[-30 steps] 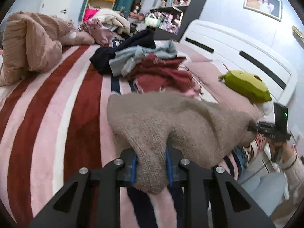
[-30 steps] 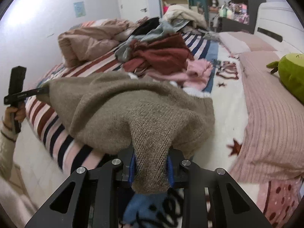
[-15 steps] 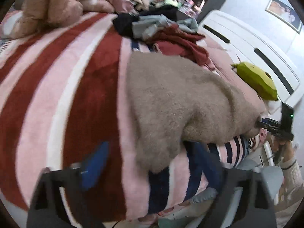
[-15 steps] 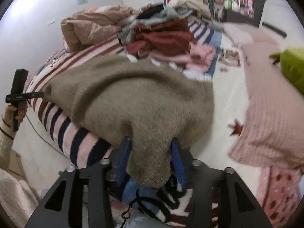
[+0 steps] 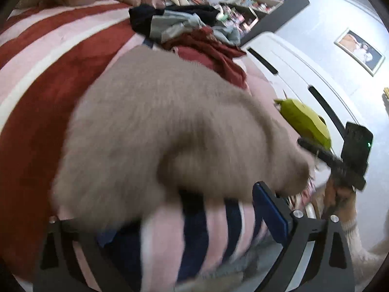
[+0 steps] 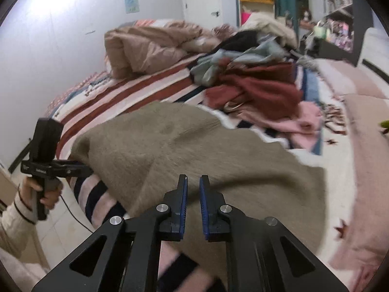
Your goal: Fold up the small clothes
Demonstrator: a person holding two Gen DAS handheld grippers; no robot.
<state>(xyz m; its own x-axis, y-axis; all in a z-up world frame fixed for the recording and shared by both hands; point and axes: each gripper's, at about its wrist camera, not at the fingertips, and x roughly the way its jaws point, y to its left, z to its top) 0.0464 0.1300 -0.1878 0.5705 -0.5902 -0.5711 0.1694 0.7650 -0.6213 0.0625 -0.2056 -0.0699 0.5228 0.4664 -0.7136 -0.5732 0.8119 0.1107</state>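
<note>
Tongs (image 6: pixel 193 182) over sweater (image 6: pixel 194 150); striped bedspread (image 6: pixel 136 92).

Indoor light, moderately dim. Glare on white wall (image 6: pixel 31 29), upper left of right view. Heavy motion blur on beige sweater (image 5: pixel 170 126) in left view. Fisheye bending, black vignette corners.

The right tongs (image 6: pixel 193 182) hover slightly parted and empty above the taupe sweater (image 6: pixel 194 150) on the striped blanket (image 6: pixel 136 92).
</note>
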